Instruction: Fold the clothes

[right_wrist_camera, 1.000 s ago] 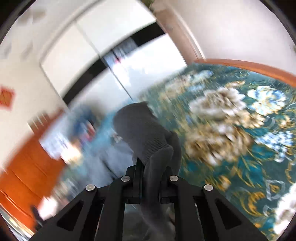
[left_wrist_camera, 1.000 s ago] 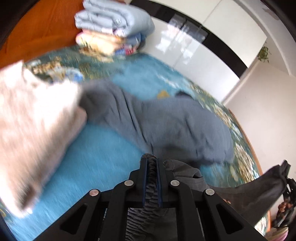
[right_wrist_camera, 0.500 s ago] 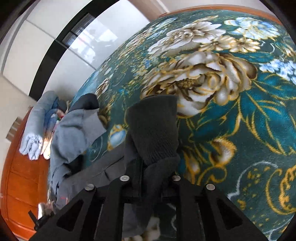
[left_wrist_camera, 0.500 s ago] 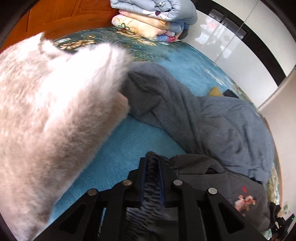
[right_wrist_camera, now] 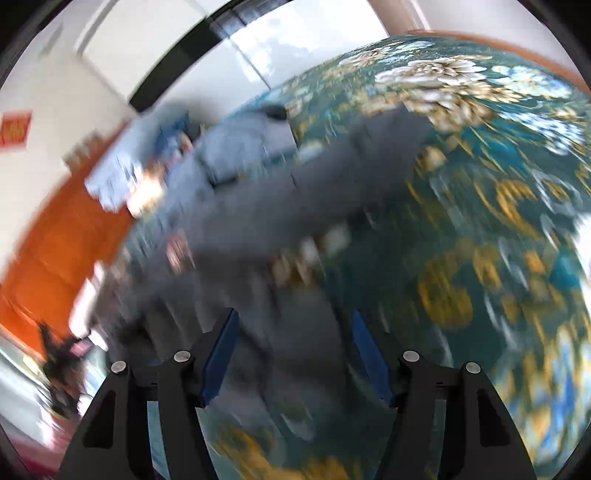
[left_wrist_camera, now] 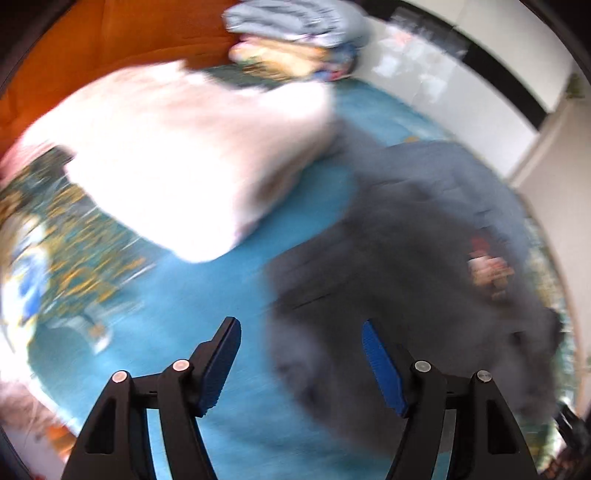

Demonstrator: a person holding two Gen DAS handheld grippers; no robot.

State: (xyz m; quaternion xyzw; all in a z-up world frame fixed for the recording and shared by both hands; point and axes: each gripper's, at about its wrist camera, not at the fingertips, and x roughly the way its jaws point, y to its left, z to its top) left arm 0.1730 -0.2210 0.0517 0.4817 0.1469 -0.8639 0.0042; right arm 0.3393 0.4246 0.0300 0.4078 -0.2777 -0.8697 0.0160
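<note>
A dark grey sweatshirt (left_wrist_camera: pixel 399 280) with a small printed patch lies spread on the teal floral bedspread (left_wrist_camera: pixel 207 291). My left gripper (left_wrist_camera: pixel 301 363) is open and empty just above the sweatshirt's near left edge. The same sweatshirt (right_wrist_camera: pixel 280 221) stretches across the right wrist view. My right gripper (right_wrist_camera: pixel 293 360) is open and empty above the sweatshirt's near end. Both views are blurred by motion.
A fluffy white garment (left_wrist_camera: pixel 199 155) lies left of the sweatshirt. A blue-grey garment (left_wrist_camera: pixel 491 173) lies behind it. Folded quilts (left_wrist_camera: pixel 295 33) are stacked by the orange wooden headboard (left_wrist_camera: pixel 110 48). White wardrobe doors (right_wrist_camera: pixel 184 48) stand beyond the bed.
Both grippers have opened and let go of the dark sweatshirt, which now lies on the bed. Both cameras are moving fast.
</note>
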